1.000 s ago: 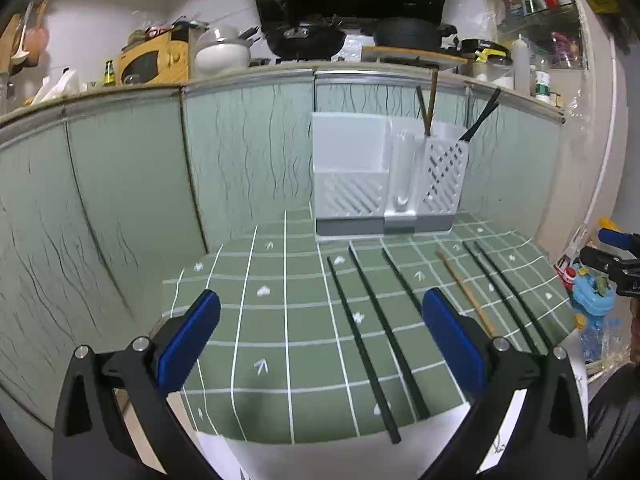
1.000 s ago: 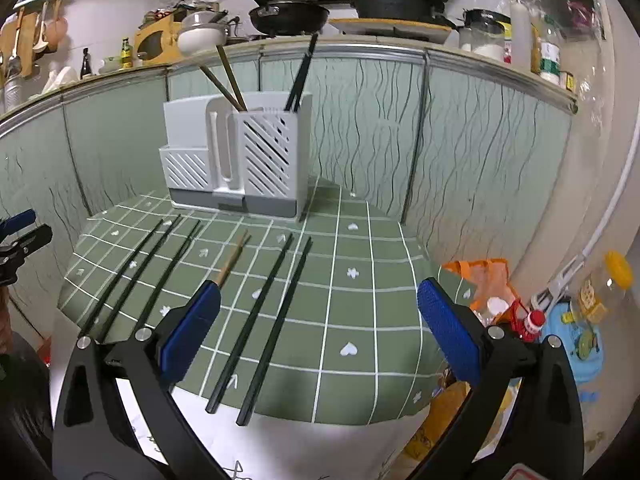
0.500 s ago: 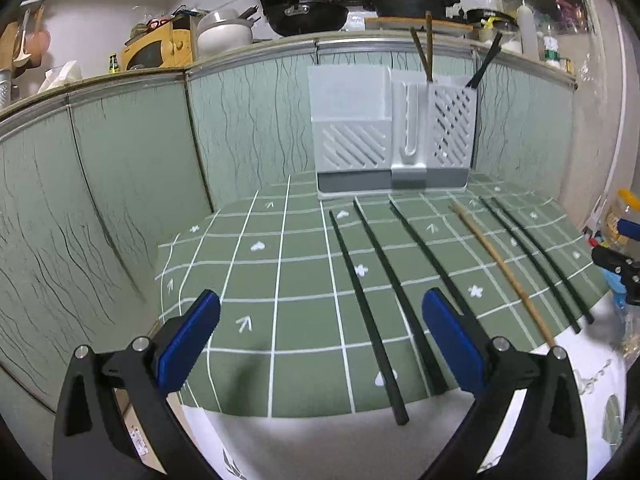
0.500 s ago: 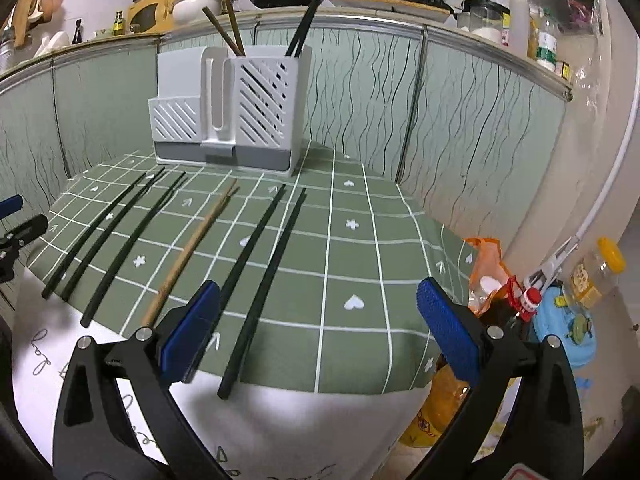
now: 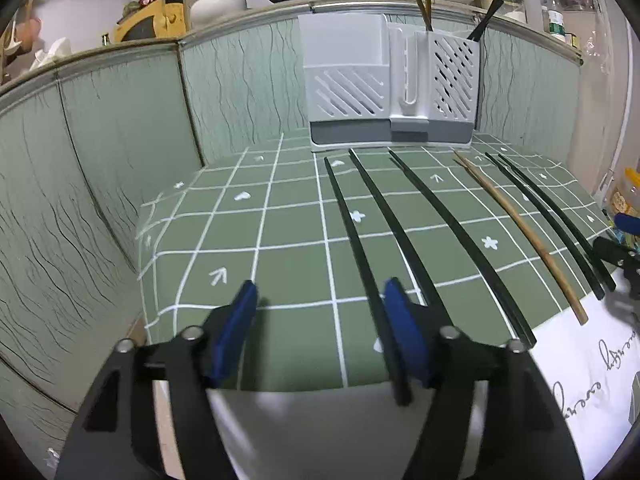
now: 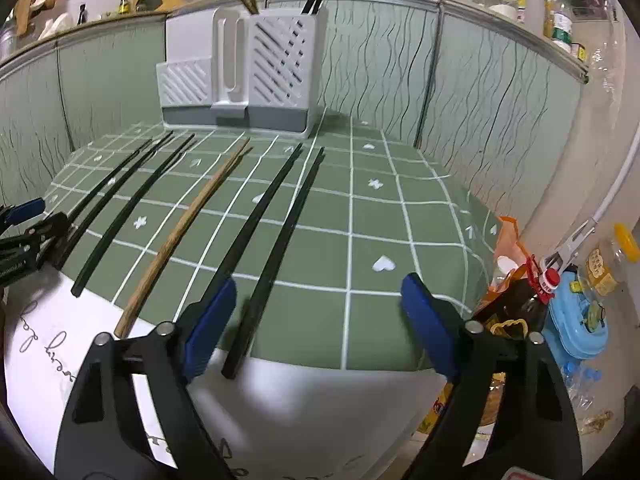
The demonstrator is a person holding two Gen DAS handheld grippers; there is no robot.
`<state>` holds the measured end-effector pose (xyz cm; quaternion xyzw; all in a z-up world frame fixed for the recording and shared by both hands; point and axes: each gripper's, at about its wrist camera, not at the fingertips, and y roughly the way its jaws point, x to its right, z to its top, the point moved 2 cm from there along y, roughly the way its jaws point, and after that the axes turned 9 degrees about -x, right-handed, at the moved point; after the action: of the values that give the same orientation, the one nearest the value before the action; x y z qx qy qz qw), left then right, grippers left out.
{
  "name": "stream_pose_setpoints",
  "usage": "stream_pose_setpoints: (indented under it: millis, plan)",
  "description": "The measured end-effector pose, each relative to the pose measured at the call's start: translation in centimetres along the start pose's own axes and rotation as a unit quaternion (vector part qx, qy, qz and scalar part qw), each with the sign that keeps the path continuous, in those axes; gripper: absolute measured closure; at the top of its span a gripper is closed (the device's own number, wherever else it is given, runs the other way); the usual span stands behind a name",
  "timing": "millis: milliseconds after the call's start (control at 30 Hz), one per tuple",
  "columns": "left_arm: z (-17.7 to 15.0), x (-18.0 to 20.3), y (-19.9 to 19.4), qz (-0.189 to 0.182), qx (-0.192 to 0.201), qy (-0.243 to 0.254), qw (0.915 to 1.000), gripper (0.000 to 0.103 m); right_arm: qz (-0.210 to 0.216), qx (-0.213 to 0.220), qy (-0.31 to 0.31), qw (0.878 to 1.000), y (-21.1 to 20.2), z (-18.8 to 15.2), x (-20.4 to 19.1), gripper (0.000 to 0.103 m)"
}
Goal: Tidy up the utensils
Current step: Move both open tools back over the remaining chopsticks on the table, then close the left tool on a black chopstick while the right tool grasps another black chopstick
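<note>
Several black chopsticks [image 5: 440, 216] and one wooden chopstick [image 5: 520, 232] lie in a row on the green checked mat [image 5: 280, 220]. A white utensil holder [image 5: 390, 84] stands at the back with chopsticks in it. My left gripper [image 5: 320, 300] is open and low over the mat's front edge, its right finger beside the leftmost black chopstick [image 5: 360, 256]. My right gripper [image 6: 318, 292] is open around the near end of the rightmost black chopstick [image 6: 280, 248], next to the wooden chopstick [image 6: 188, 232]. The holder also shows in the right wrist view [image 6: 240, 72].
A green wavy-patterned wall [image 5: 100, 140] encloses the table on the left, back and right. A white cloth with writing [image 5: 580, 380] hangs at the front. Bottles and a blue toy [image 6: 576, 320] sit below the table's right edge. Pots stand on the ledge above.
Both grippers moved forward and down toward the chopsticks' near ends. Both have narrowed their opening, the left more than the right.
</note>
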<state>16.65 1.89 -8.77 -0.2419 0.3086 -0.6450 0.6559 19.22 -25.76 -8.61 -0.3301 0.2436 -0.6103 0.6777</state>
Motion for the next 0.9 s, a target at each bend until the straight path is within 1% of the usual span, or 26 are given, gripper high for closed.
stream_pose_setpoints:
  millis: [33, 100, 133, 200, 300, 367, 433, 533, 633, 700, 767, 900]
  plan:
    - [-0.1, 0.1, 0.2, -0.001, -0.003, 0.003, 1.0, 0.054, 0.003, -0.005, 0.001, 1.0, 0.2, -0.1, -0.1, 0.036]
    - [-0.2, 0.4, 0.3, -0.004, -0.003, 0.008, 1.0, 0.059, 0.004, -0.01, 0.009, 1.0, 0.5, -0.3, -0.1, 0.047]
    - [-0.2, 0.6, 0.2, -0.004, -0.001, 0.01, 0.9999, 0.063, 0.007, -0.012, 0.011, 1.0, 0.6, -0.4, -0.1, 0.051]
    - [-0.3, 0.8, 0.2, -0.004, 0.0, 0.015, 0.9999, 0.067, 0.008, -0.011, 0.009, 1.0, 0.6, -0.5, -0.3, 0.058]
    - [-0.3, 1.2, 0.2, -0.003, 0.002, 0.02, 0.9998, 0.073, 0.013, -0.01, 0.007, 1.0, 0.6, -0.6, -0.6, 0.066]
    - [-0.4, 1.2, 0.2, 0.0, 0.002, 0.019, 0.9998, 0.078, 0.015, -0.011, 0.009, 1.0, 0.6, -0.6, -0.6, 0.068]
    - [-0.3, 1.0, 0.2, 0.007, 0.002, 0.013, 0.9999, 0.087, 0.019, -0.013, 0.016, 1.0, 0.6, -0.6, -0.5, 0.068]
    - [-0.3, 0.4, 0.2, 0.01, 0.0, 0.004, 0.9999, 0.096, 0.02, -0.016, 0.024, 0.999, 0.6, -0.5, -0.4, 0.07]
    - [-0.3, 0.3, 0.1, 0.011, -0.001, 0.005, 0.9999, 0.096, 0.019, -0.019, 0.029, 0.999, 0.6, -0.6, -0.4, 0.078]
    - [-0.3, 0.3, 0.1, 0.012, -0.001, 0.007, 0.9999, 0.097, 0.021, -0.02, 0.03, 0.999, 0.6, -0.6, -0.5, 0.089]
    - [-0.3, 0.3, 0.1, 0.011, -0.001, 0.007, 0.9999, 0.097, 0.022, -0.02, 0.032, 0.999, 0.6, -0.6, -0.6, 0.096]
    - [-0.3, 0.1, 0.0, 0.004, -0.001, 0.0, 1.0, 0.097, 0.031, -0.022, 0.046, 0.998, 0.6, -0.7, -0.2, 0.097]
